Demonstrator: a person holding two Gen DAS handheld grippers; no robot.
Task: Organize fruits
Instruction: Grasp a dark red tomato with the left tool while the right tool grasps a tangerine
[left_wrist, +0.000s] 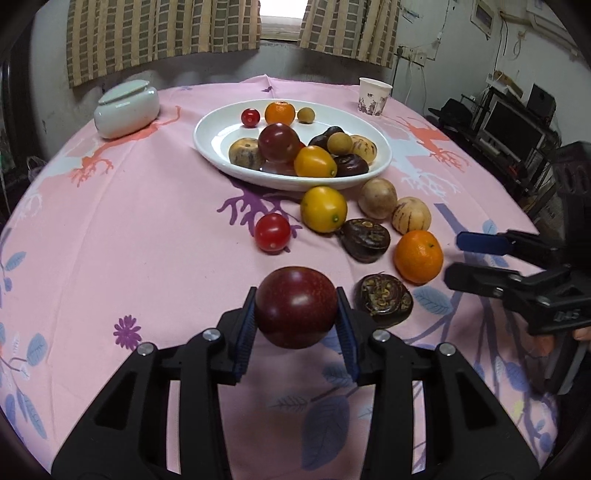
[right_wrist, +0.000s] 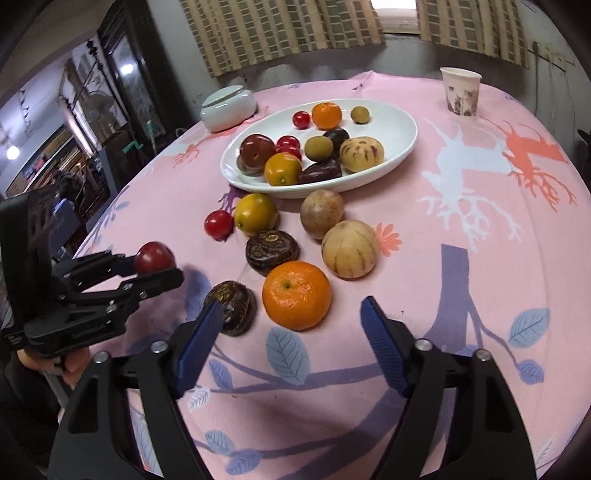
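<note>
My left gripper (left_wrist: 296, 312) is shut on a dark red plum (left_wrist: 295, 307), held above the pink tablecloth; the same plum (right_wrist: 154, 257) shows at the left in the right wrist view. My right gripper (right_wrist: 291, 325) stands open just short of an orange mandarin (right_wrist: 296, 295), with nothing between its fingers. A white oval plate (left_wrist: 218, 127) further back holds several fruits. Loose on the cloth in front of it lie a cherry tomato (left_wrist: 272, 233), a yellow tomato (left_wrist: 324, 214), two brown water chestnuts (left_wrist: 365, 240) (left_wrist: 384, 300), two pale striped melons (right_wrist: 350, 248) (right_wrist: 322, 213) and the mandarin (left_wrist: 418, 256).
A white lidded jar (left_wrist: 126, 109) stands at the back left and a paper cup (left_wrist: 373, 96) at the back right. The round table's edge falls off on all sides. Shelves and screens stand to the right of the table, curtains behind it.
</note>
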